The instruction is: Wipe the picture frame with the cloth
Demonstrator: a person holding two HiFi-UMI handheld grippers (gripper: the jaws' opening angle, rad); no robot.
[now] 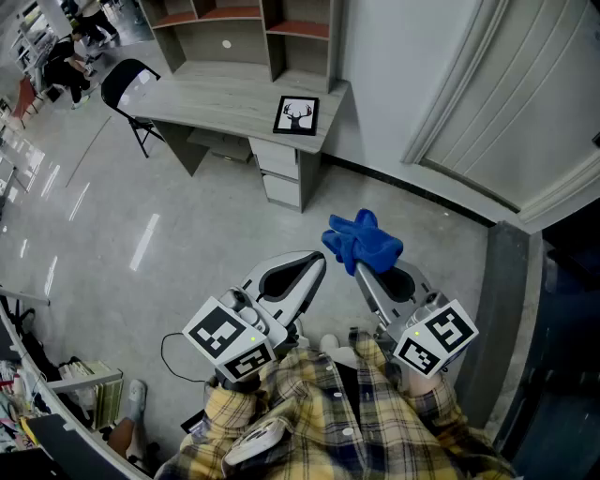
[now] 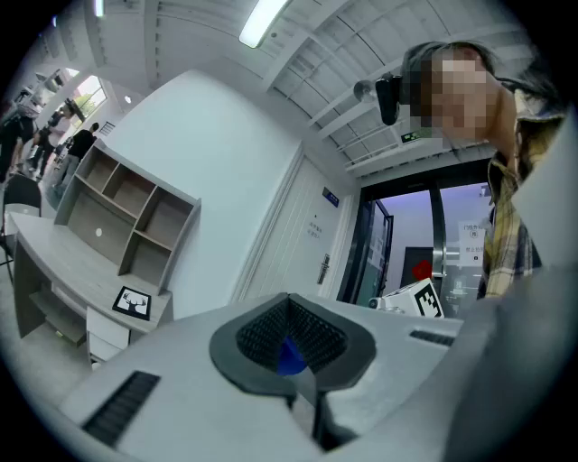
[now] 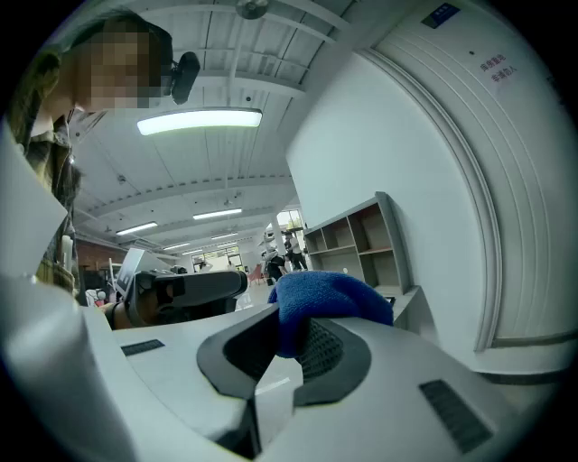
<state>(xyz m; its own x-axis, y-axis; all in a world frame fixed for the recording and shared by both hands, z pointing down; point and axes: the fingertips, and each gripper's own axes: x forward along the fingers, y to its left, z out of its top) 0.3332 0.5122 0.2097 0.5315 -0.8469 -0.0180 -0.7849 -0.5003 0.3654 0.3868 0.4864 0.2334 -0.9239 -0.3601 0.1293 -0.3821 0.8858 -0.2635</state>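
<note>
Right gripper (image 1: pixel 364 270) is clamped on the blue cloth (image 1: pixel 364 240). Left gripper (image 1: pixel 315 262) has its jaws together with nothing between them. Picture frame (image 1: pixel 296 115) lies flat at the desk (image 1: pixel 225 103) corner, well apart from both grippers.

The black-edged rectangular picture frame (image 1: pixel 296 114) is lying flat on the right end of the grey wooden table (image 1: pixel 216 98), before the open wooden shelf unit (image 1: pixel 246 28) standing along the table's back. The black chair (image 1: pixel 127 82) is standing at the table's left end. The blue crumpled cloth (image 1: pixel 364 241) is sitting in the right claw (image 1: pixel 360 267), just right of the left claw (image 1: pixel 317 262) and well apart from the frame.
</note>
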